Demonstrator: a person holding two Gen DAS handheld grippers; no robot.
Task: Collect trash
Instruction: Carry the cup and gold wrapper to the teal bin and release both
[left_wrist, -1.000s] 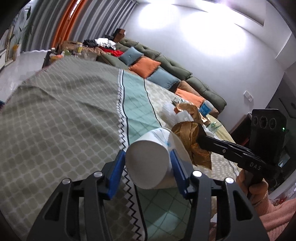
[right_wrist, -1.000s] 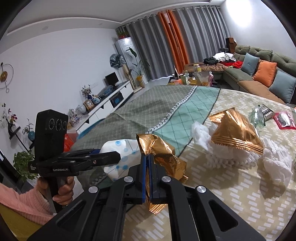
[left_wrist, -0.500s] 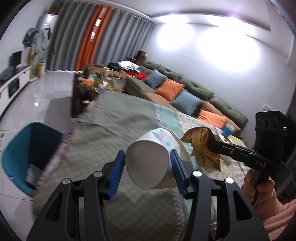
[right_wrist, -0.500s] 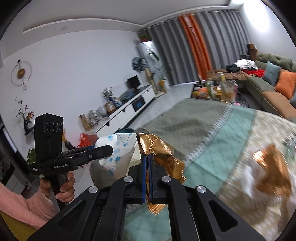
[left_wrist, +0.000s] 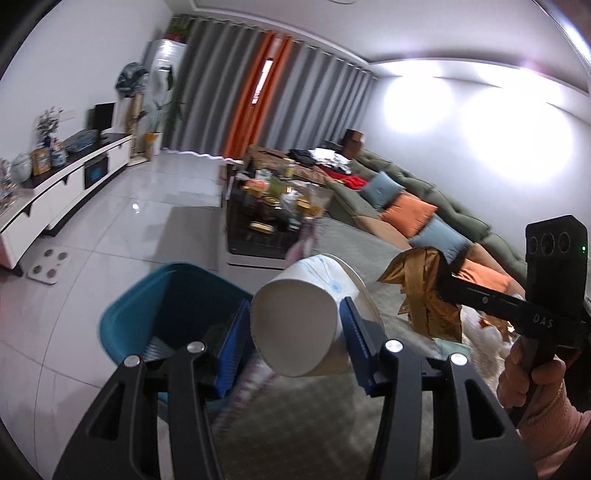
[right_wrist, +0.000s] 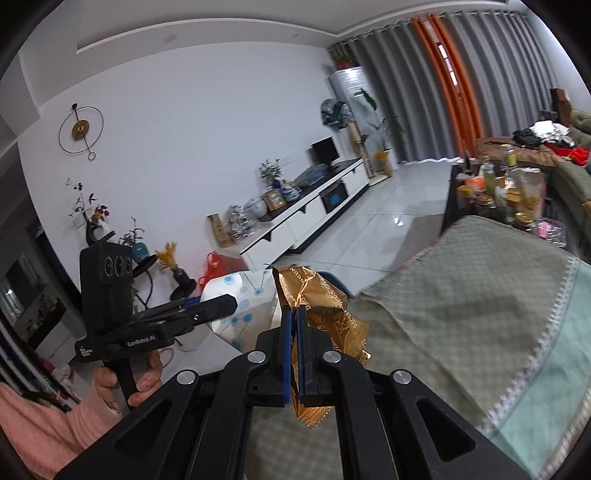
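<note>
My left gripper is shut on a white paper cup with blue print, held on its side with its base toward the camera. A teal trash bin stands on the floor just beyond and left of the cup. My right gripper is shut on a crumpled gold foil wrapper. The wrapper also shows in the left wrist view, to the right of the cup. The cup shows in the right wrist view, left of the wrapper.
A table with a green patterned cloth lies below both grippers. A cluttered dark coffee table and a green sofa stand beyond. A white TV cabinet runs along the left wall. The tiled floor surrounds the bin.
Both grippers have swung left, away from the trash on the table, toward the table's edge. The teal bin has come closer and now sits just behind the cup.
</note>
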